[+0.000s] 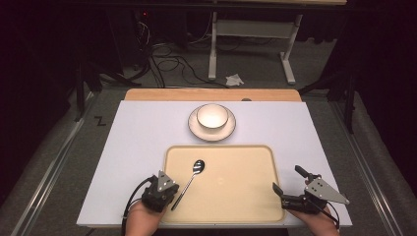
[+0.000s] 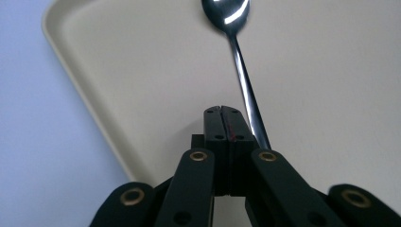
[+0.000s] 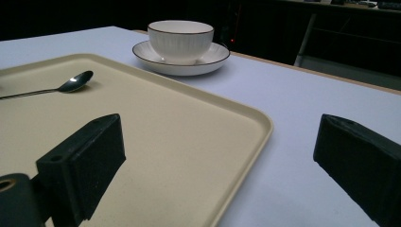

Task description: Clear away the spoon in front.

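The spoon (image 1: 189, 180) lies on the tray (image 1: 246, 206), toward its 8 o'clock corner, bowl pointing to 1 o'clock and handle running back to 7 o'clock. The left gripper (image 2: 226, 124) has its jaws pressed together, just beside the handle rather than around it; nothing sits between them. To lift the spoon well, I judge the jaws should spread, straddle the thin handle near its middle, and close squarely so it cannot pivot. The right gripper (image 1: 287, 179) rests at the tray's 4 o'clock corner, jaws wide, holding nothing. At 12 o'clock beyond the tray stands a bowl (image 1: 212, 116) on a saucer (image 1: 194, 129). Count: one spoon, one tray, one bowl, one saucer, two grippers.
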